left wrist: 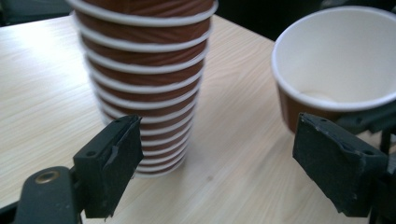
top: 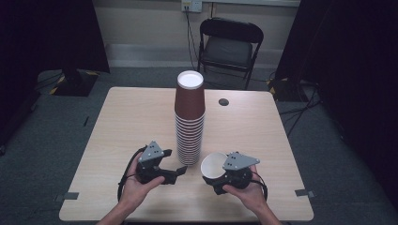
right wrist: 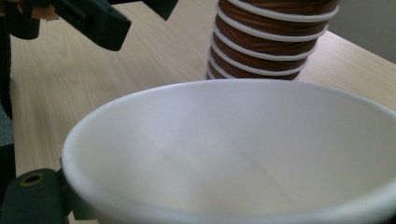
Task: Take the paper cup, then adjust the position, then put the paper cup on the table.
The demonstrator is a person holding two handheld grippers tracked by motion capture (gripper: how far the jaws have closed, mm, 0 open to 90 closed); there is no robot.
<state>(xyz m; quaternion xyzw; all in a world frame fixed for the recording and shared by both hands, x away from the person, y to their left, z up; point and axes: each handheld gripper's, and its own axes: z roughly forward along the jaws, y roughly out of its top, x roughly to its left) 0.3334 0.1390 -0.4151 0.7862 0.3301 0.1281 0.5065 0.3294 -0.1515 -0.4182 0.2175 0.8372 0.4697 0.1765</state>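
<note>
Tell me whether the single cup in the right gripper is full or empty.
Empty. The single cup held in the right gripper shows a bare white inside down to its bottom, with no liquid or contents.

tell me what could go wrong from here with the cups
1. The stack of cups is tall and narrow; the open left gripper sits close beside its base, so a nudge could topple it.
2. The right gripper holds the single cup tilted on its side; squeezing harder might crush the thin paper wall, or a loose grip might let it slip onto the table.
</note>
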